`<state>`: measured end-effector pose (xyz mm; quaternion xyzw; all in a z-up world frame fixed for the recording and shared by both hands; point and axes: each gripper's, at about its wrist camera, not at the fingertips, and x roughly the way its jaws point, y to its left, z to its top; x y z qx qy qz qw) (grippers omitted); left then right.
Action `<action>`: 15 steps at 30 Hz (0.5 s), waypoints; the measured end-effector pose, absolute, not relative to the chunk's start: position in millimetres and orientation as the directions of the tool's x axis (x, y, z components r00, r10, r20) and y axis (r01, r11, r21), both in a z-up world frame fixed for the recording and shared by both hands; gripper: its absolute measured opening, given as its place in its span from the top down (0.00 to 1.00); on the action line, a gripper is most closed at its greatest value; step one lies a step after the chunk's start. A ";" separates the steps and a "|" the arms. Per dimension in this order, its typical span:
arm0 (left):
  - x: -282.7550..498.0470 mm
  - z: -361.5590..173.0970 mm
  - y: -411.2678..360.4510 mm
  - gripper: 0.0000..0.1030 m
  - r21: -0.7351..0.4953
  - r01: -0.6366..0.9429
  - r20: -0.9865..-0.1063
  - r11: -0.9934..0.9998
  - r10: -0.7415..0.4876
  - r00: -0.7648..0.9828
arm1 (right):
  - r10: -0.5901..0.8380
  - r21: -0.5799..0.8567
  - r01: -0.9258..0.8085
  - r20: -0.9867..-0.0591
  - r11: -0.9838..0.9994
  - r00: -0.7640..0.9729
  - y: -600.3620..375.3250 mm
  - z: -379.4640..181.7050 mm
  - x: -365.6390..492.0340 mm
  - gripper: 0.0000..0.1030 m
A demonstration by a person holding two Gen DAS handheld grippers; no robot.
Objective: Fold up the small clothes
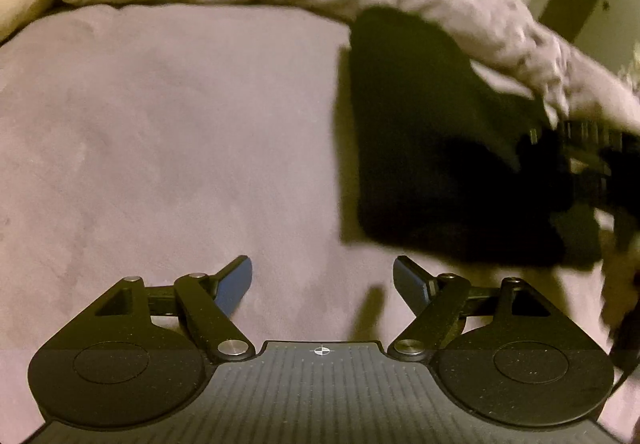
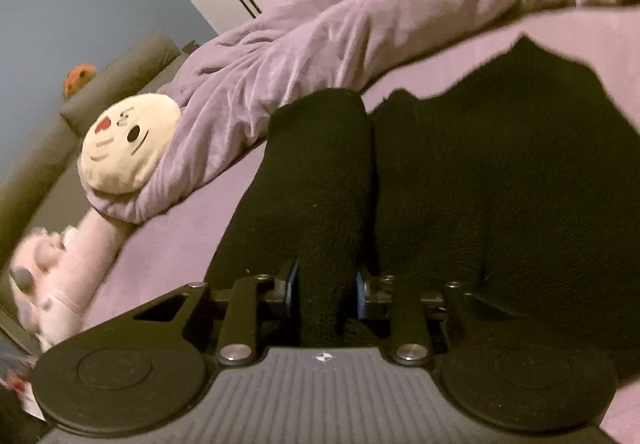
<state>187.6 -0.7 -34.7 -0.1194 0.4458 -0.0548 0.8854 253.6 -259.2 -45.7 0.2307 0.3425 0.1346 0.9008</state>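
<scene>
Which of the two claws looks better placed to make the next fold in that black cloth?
Probably the right gripper: its jaws are pinching a bunched fold of the black cloth. The left gripper hangs open over the bare purple sheet, beside the cloth, holding nothing.

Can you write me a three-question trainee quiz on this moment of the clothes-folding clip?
1. True or false: the left tool is gripping cloth.
2. What does the right tool pinch? A) black garment B) purple blanket C) round-faced plush toy
3. Fill in: the garment lies on a purple ___.

Key: 1 false, it is open over bare sheet; 2 A; 3 bedsheet.
</scene>
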 end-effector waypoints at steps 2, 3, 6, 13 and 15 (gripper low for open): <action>197.7 -29.4 4.6 0.16 -0.264 -0.020 -0.764 0.964 -0.196 0.615 | 0.382 0.489 -0.080 -0.557 0.868 0.737 -257.0 -44.5 250.4 0.76; 203.8 -27.7 5.8 0.16 -0.261 -0.024 -0.759 0.965 -0.190 0.623 | 0.376 0.483 -0.076 -0.561 0.872 0.737 -256.9 -46.0 249.8 0.76; 219.0 -18.7 8.5 0.16 -0.262 -0.042 -0.739 0.964 -0.173 0.652 | 0.358 0.465 -0.062 -0.583 0.883 0.730 -257.6 -53.8 245.3 0.77; 258.1 -32.0 -10.0 0.13 -0.272 -0.030 -0.730 0.962 -0.186 0.657 | 0.391 0.490 -0.084 -0.570 0.868 0.723 -264.5 -56.4 240.9 0.71; 260.5 -34.7 -16.9 0.13 -0.249 0.002 -0.725 0.968 -0.188 0.663 | 0.414 0.534 -0.071 -0.558 0.843 0.719 -271.2 -51.5 244.7 0.63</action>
